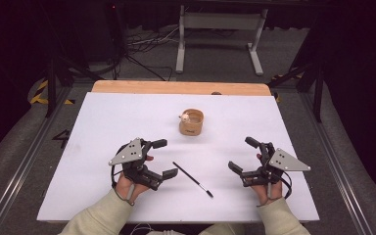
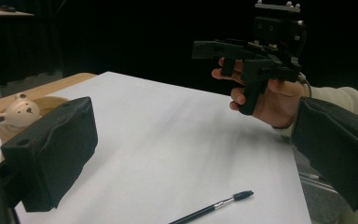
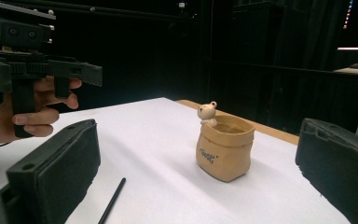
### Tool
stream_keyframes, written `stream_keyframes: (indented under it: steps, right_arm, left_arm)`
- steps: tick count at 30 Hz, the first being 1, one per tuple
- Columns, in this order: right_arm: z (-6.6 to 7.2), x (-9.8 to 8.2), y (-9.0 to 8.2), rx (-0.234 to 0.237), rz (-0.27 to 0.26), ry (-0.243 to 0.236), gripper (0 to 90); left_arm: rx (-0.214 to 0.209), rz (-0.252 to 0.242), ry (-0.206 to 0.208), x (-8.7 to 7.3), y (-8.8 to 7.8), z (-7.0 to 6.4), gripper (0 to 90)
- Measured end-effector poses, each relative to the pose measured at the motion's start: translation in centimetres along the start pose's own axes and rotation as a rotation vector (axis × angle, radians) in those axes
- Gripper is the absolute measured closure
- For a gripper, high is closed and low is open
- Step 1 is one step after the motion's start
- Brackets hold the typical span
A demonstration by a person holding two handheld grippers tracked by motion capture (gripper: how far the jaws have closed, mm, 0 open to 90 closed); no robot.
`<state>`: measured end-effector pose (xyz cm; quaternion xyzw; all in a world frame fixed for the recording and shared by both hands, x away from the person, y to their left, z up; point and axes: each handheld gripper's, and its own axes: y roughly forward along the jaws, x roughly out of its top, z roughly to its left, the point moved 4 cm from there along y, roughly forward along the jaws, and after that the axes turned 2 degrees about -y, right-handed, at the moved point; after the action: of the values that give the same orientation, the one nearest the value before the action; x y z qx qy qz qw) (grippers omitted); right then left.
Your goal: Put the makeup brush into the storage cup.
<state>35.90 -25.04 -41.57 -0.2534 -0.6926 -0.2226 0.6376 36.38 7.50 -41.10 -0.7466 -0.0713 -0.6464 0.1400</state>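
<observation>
Holding both grippers, left (image 1: 164, 158) and right (image 1: 242, 155), with jaws wide apart and empty, we judge nothing begun; next, probably, grasp the brush (image 1: 193, 179) at lower centre.

The only lettering is on the front of the tan sack-shaped pot (image 3: 224, 154) with a small bear figure (image 3: 207, 114) at its rim: a short dark word printed low on its side in the right gripper view, too small and blurred to read. In the high view it is just a dark smudge.
</observation>
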Motion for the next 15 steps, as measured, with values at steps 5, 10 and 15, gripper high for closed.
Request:
stream_keyframes:
  steps: [5,10,15]
  right_arm:
    - [-0.1,0.0,-0.2,-0.003,-0.004,0.006,0.0]
    - [-0.1,0.0,-0.2,-0.003,-0.006,0.009,0.0]
    - [-0.1,0.1,-0.3,0.000,-0.007,0.011,0.0]
  left_arm:
    - [-0.016,0.024,0.004,0.0,1.1,0.0,1.5]
    - [-0.033,0.027,0.006,0.2,2.0,-0.3,1.5]
    - [-0.060,0.035,0.022,0.6,2.8,-0.8,1.4]
